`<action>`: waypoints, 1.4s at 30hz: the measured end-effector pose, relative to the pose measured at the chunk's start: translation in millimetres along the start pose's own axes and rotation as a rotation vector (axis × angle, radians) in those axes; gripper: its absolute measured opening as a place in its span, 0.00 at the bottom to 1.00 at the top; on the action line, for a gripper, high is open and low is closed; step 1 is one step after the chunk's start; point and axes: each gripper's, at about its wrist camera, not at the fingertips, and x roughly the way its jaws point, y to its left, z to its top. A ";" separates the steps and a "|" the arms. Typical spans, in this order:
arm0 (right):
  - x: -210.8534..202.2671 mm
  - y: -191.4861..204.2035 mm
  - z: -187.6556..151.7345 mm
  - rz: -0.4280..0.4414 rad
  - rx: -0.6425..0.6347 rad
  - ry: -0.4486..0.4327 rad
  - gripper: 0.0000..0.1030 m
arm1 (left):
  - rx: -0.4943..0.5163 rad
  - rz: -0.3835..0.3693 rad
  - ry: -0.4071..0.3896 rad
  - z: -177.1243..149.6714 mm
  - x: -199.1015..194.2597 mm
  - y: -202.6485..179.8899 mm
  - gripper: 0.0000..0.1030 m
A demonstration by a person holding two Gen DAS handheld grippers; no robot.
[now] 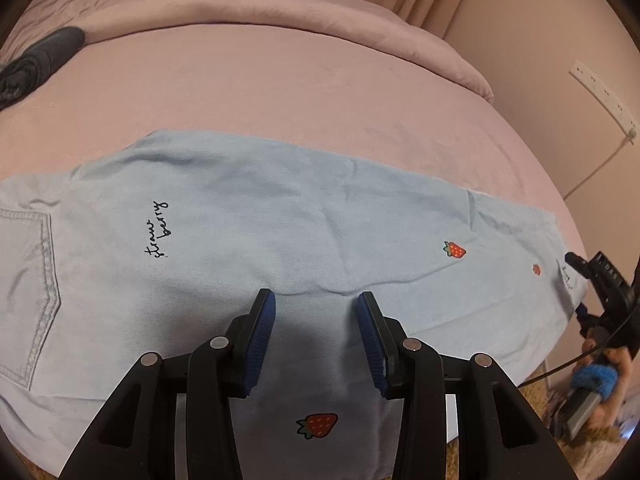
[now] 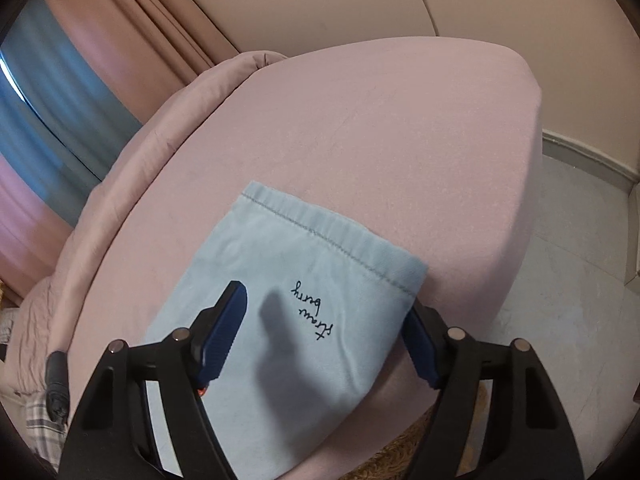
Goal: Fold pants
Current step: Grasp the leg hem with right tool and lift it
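Pants [image 1: 280, 220] of pale blue denim lie flat and lengthwise across the pink bed [image 1: 300, 92], waist end at the left of the left wrist view and leg hems at the right. Starting at the left, a dark grey garment [image 1: 36, 64] sits bunched on the sheet well apart from the pants, near the far edge. Next comes the stitched back pocket [image 1: 28, 296], then the black "straw berry" script [image 1: 158, 230], then a small embroidered strawberry [image 1: 455, 249] farther along the leg. The left gripper [image 1: 316, 300] hovers over the middle of the leg with its blue-padded jaws spread wide and nothing between them (another strawberry shows below, between the arms). At the far right edge, the right gripper [image 1: 576, 264] meets the hem corner; in its own view the right gripper [image 2: 324, 320] is spread wide around the leg hem [image 2: 332, 236], one pad over the cloth and the other at the leg's edge, gripping nothing. A power strip [image 1: 604, 94] hangs on the wall at the right.
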 end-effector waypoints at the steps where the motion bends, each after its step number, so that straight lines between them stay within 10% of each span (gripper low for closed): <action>1: 1.7 0.1 0.3 0.008 0.001 -0.008 0.71 | -0.001 -0.001 0.000 -0.2 -0.1 0.2 0.41; 6: 7.8 -9.9 7.4 -0.061 0.001 -0.042 0.26 | 0.019 0.008 -0.009 -1.1 -0.8 -1.6 0.41; 9: 5.0 -13.8 10.5 0.010 0.049 -0.051 0.15 | 0.048 0.020 -0.029 -4.4 -1.2 -4.8 0.41; 18: -85.9 82.2 2.9 0.301 -0.286 -0.215 0.15 | -0.097 -0.196 0.019 6.6 -23.1 26.0 0.41; 25: -105.5 177.6 -98.0 0.604 -0.742 0.006 0.15 | -0.214 -0.230 -0.049 9.3 -53.8 70.2 0.60; 31: -26.3 211.8 -193.6 0.467 -0.965 0.281 0.15 | -0.274 -0.237 0.010 -2.0 -43.4 81.1 0.60; 42: -61.0 237.1 -192.7 0.532 -1.025 0.122 0.15 | -0.175 -0.364 0.128 39.2 -5.7 26.4 0.60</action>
